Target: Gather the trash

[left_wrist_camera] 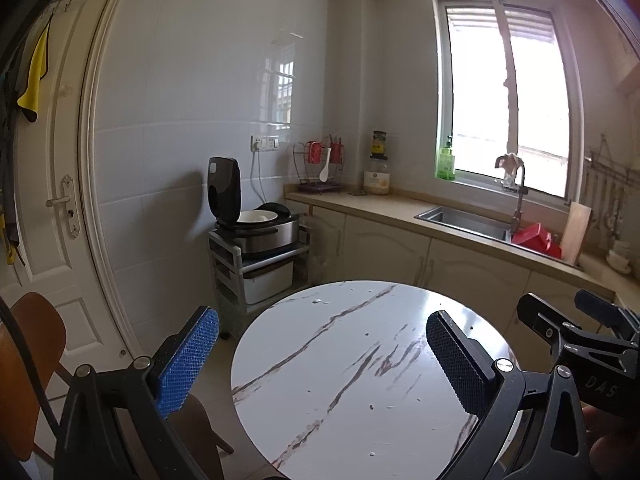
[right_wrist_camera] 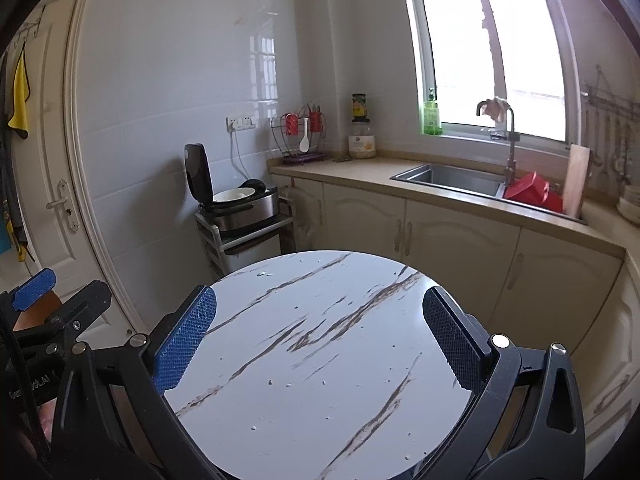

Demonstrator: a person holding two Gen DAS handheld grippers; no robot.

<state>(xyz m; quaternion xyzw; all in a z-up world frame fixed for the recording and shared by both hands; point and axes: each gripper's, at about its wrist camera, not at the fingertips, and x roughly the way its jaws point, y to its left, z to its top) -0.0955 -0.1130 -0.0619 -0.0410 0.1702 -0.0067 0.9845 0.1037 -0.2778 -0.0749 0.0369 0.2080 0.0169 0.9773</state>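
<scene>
Trash here amounts to small white crumbs (right_wrist_camera: 270, 381) scattered over the round marble-patterned counter (right_wrist_camera: 320, 360), which fills the lower middle of both wrist views; the specks lie apart from one another, a few near the centre and one slightly bigger bit (right_wrist_camera: 262, 274) near the far rim. Behind it, a long kitchen counter (left_wrist_camera: 384, 204) with pale cabinet doors runs along the far wall under a bright window (left_wrist_camera: 508, 96) and holds a steel sink (left_wrist_camera: 464, 220). A white door (left_wrist_camera: 52, 200) stands at the left, with a yellow cloth (left_wrist_camera: 34, 76) hanging beside it. A brown chair (left_wrist_camera: 32, 360) sits to the left of the round counter. A rice cooker (left_wrist_camera: 256, 224) with its lid tipped up rests on a small grey cart (left_wrist_camera: 248, 276) between the door and the cabinets. A red tub (left_wrist_camera: 536, 240) and a wooden board (left_wrist_camera: 574, 236) sit just right of the sink, and a green bottle (left_wrist_camera: 446, 160) stands on the windowsill. The left gripper (left_wrist_camera: 322, 364) hovers above the near edge of the round counter, jaws wide apart and holding nothing. The right gripper (right_wrist_camera: 320, 336) hangs over the same surface, its jaws likewise spread and empty. Each gripper shows at the edge of the other's view.
</scene>
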